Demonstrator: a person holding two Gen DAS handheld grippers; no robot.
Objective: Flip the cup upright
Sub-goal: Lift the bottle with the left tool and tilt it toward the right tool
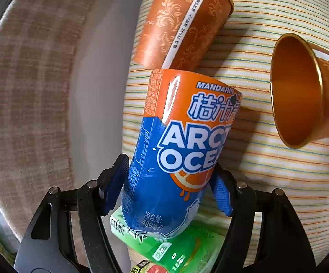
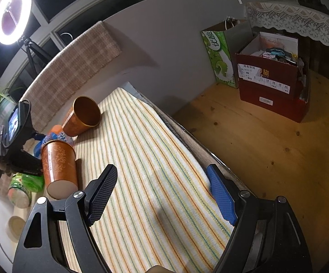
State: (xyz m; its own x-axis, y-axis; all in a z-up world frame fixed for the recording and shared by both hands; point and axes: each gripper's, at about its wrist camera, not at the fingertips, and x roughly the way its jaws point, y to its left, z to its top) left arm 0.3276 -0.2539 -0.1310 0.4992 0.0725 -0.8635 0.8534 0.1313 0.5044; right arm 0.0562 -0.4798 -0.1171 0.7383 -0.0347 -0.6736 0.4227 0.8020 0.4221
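My left gripper is shut on a blue and orange Arctic Ocean cup and holds it tilted over the striped cloth. The cup also shows in the right wrist view, partly hidden. An orange patterned cup stands upside down just beyond it; in the right wrist view its base faces up. A second orange cup lies on its side with its mouth open toward the camera, also in the right wrist view. My right gripper is open and empty above the cloth.
A green package lies under the held cup. A woven mat leans against the grey wall. A red cardboard box and a green bag stand on the wooden floor. A ring light stands at the far left.
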